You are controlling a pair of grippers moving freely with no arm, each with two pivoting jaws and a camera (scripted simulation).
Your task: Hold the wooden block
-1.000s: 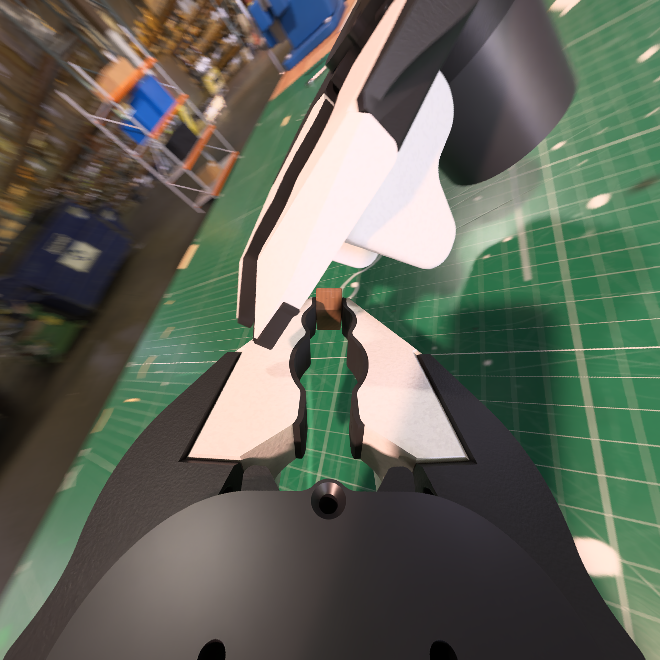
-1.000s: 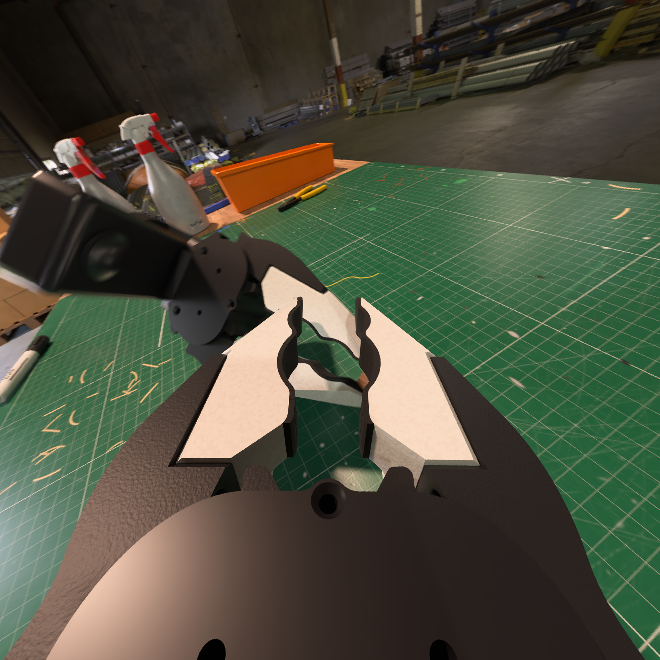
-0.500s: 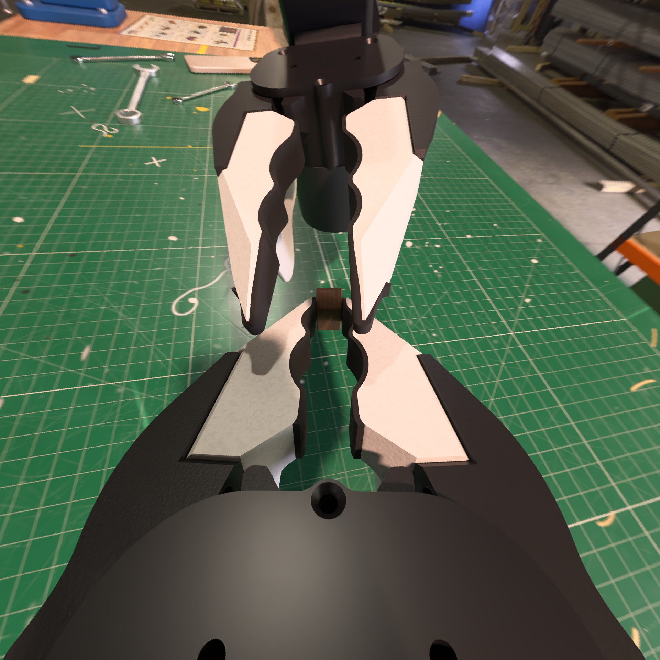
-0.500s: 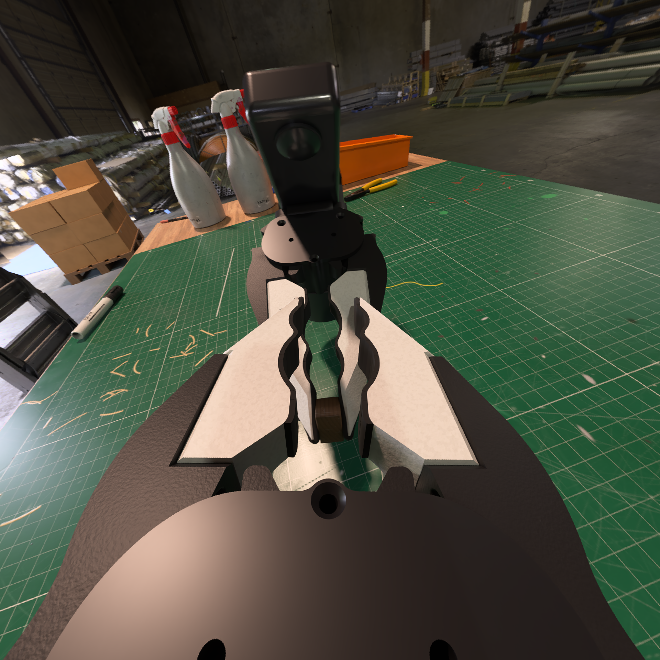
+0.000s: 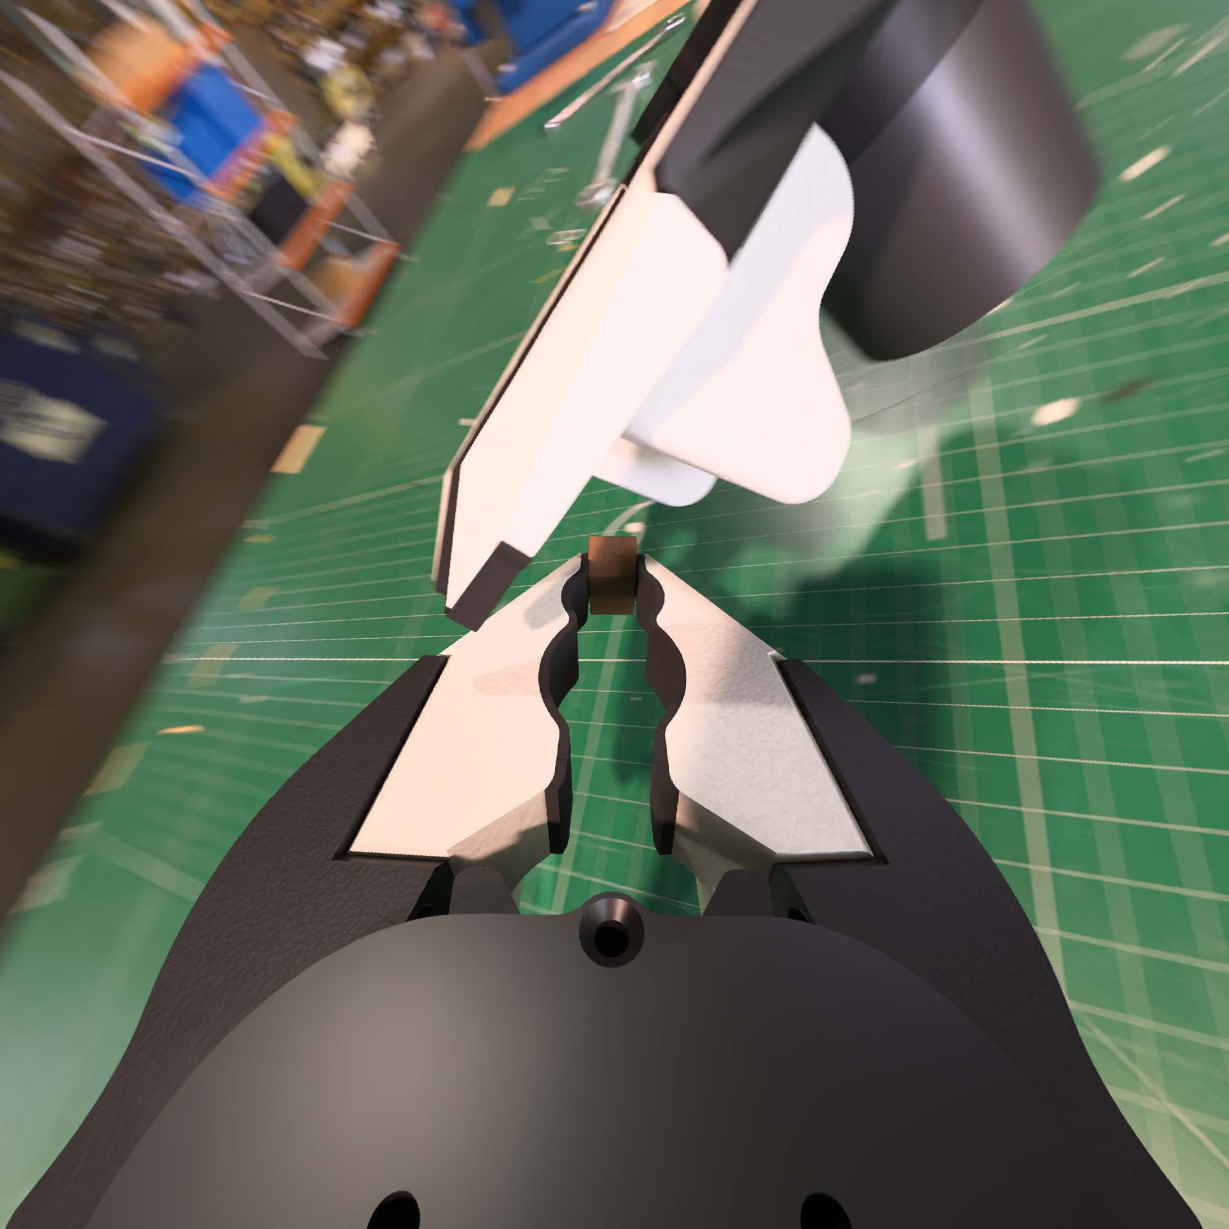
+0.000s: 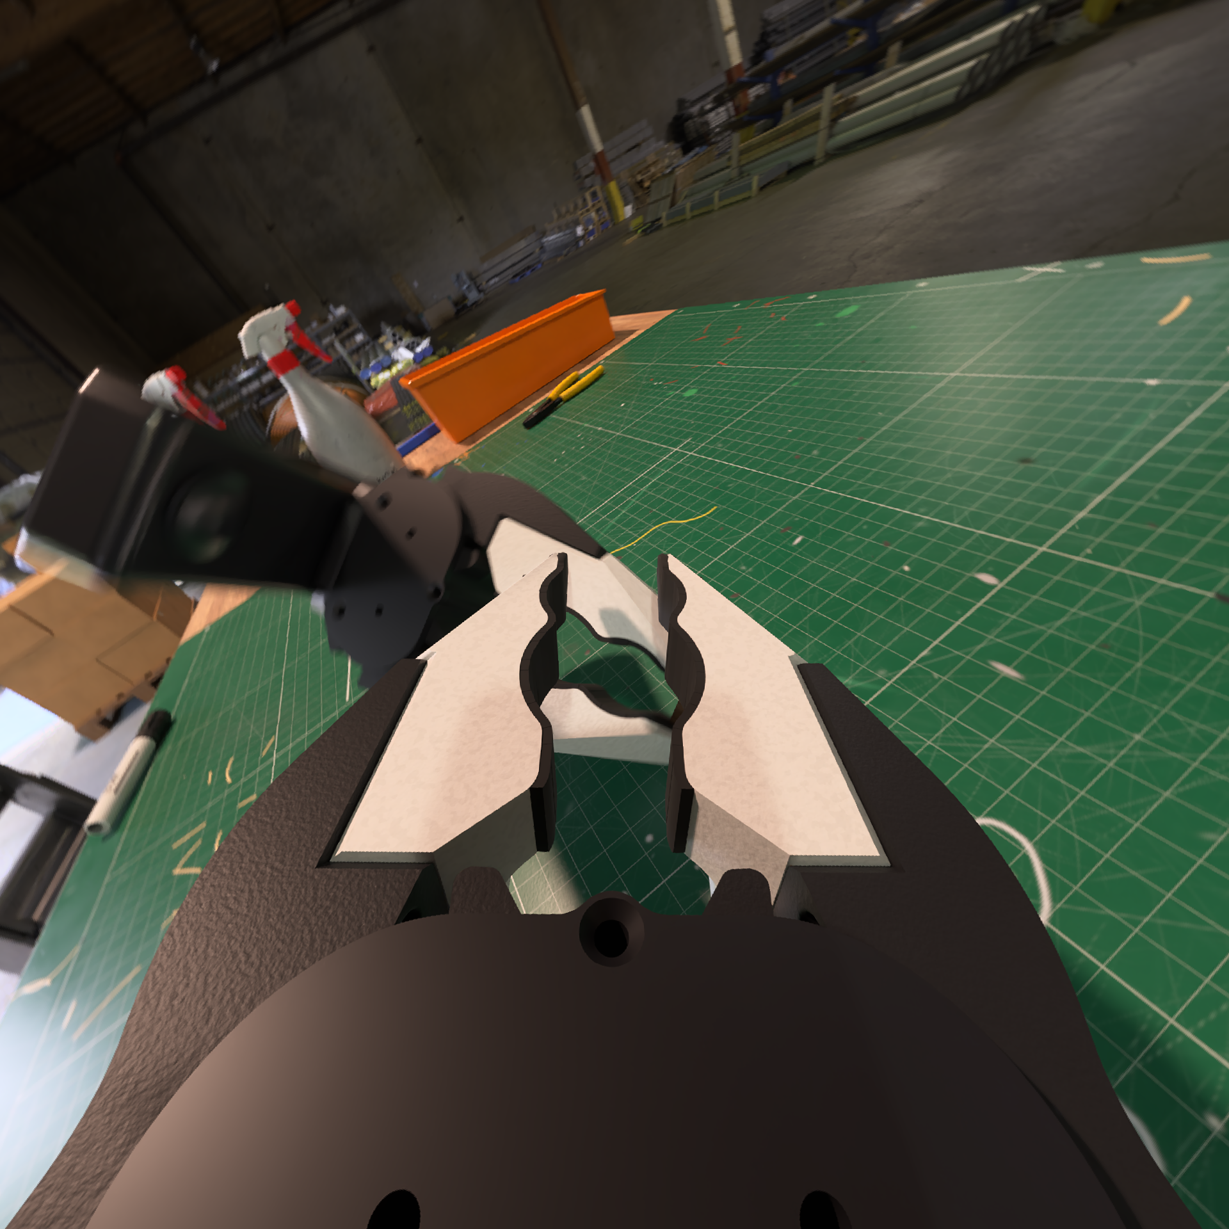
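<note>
My left gripper [image 5: 612, 565] is shut on a small brown wooden block [image 5: 612, 575], pinched at the very fingertips above the green cutting mat [image 5: 931, 731]. The right gripper looms close above it from the upper right. One of its white fingers [image 5: 565, 399] ends just left of the block, apart from it. In the right wrist view my right gripper [image 6: 613, 572] is open and empty. The left gripper's black body [image 6: 399, 572] lies across behind it, and its white fingers [image 6: 598, 731] show through the gap. The block is hidden there.
Two spray bottles [image 6: 332, 412], an orange bin [image 6: 512, 366] and yellow-handled pliers [image 6: 565, 392] sit at the mat's far edge. A marker [image 6: 130, 771] lies at the left edge, beside cardboard boxes [image 6: 80, 652]. A wrench [image 5: 618, 133] lies far off. Open mat [image 6: 931, 532] stretches right.
Half a second ago the grippers faced each other head on, the block between the right gripper's open fingers. Both views have since rolled and the right gripper now crosses above. The left stays shut on the block.
</note>
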